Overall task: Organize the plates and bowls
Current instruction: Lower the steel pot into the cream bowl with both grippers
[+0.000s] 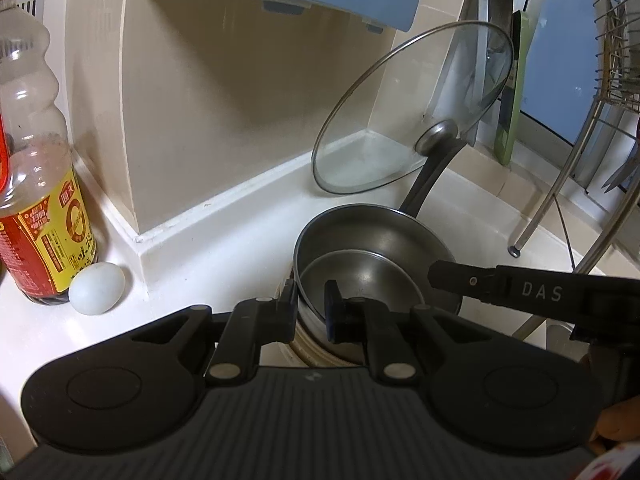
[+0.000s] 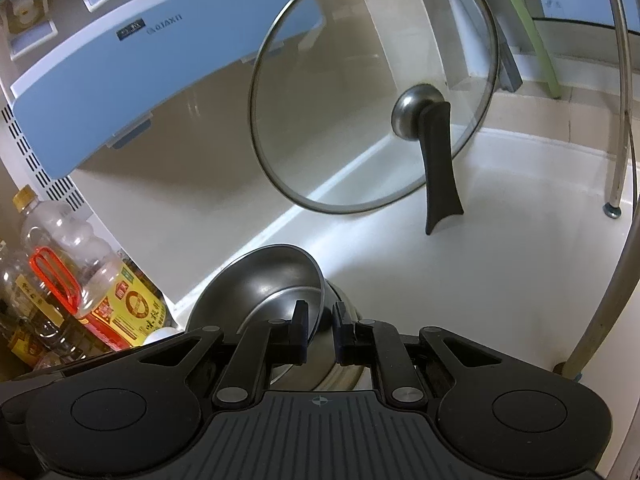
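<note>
Two steel bowls are nested on a stack of plates on the white counter. In the left wrist view the large bowl (image 1: 384,228) holds a smaller bowl (image 1: 360,276), over pale plates (image 1: 312,354). My left gripper (image 1: 310,308) is shut on the near rims of the bowls, one finger outside and one inside. My right gripper (image 2: 320,332) is shut on the rim of the bowls (image 2: 260,280) from the other side; its finger (image 1: 460,276) shows at the right of the left wrist view.
A glass lid (image 1: 412,108) with a black handle leans in the wall corner behind the bowls. A soy sauce bottle (image 1: 36,184) and a white egg (image 1: 96,288) stand at the left. A wire dish rack (image 1: 592,128) stands at the right. A blue cabinet (image 2: 132,76) hangs above.
</note>
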`<action>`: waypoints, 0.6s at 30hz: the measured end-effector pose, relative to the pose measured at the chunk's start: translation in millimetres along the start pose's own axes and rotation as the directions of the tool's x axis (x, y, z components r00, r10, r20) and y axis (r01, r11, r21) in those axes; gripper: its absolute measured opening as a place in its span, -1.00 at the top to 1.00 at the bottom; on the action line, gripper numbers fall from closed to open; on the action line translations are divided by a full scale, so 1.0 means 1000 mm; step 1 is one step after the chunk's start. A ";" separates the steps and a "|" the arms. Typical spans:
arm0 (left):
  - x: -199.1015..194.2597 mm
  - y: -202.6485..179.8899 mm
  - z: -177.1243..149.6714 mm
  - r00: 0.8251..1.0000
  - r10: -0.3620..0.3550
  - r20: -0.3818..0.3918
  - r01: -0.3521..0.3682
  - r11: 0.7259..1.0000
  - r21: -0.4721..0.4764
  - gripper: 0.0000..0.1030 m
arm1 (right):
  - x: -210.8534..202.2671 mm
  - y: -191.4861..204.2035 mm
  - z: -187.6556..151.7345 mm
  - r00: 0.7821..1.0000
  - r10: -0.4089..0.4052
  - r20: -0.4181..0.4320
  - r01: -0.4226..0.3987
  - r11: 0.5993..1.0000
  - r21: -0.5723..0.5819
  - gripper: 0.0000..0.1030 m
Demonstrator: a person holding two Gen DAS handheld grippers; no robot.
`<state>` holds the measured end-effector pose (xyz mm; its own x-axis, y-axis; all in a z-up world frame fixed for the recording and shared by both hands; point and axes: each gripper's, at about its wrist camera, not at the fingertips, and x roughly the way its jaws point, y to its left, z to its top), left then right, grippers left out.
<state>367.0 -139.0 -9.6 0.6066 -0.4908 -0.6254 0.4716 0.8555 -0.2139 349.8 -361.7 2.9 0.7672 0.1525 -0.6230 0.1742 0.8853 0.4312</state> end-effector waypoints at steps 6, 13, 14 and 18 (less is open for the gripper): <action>0.005 0.000 -0.002 1.000 0.003 -0.016 -0.003 1.000 0.003 0.77 | 0.005 -0.004 -0.004 1.000 -0.009 -0.012 0.009 1.000 0.007 0.75; 0.010 -0.001 -0.006 1.000 0.015 -0.018 -0.014 1.000 0.013 0.77 | 0.008 -0.007 -0.007 1.000 -0.014 -0.013 0.014 1.000 0.020 0.75; 0.010 0.000 -0.006 1.000 0.015 -0.025 -0.015 1.000 0.008 0.77 | 0.008 -0.007 -0.007 1.000 -0.015 -0.010 0.016 1.000 0.022 0.75; 0.009 0.002 -0.006 1.000 0.018 -0.019 -0.018 1.000 -0.005 0.76 | 0.003 -0.007 -0.006 1.000 0.000 0.010 -0.001 1.000 0.031 0.75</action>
<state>369.4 -140.6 -19.7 0.6026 -0.4717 -0.6437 0.4573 0.8652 -0.2059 347.1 -364.9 -5.8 0.7731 0.1487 -0.6166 0.1929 0.8710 0.4519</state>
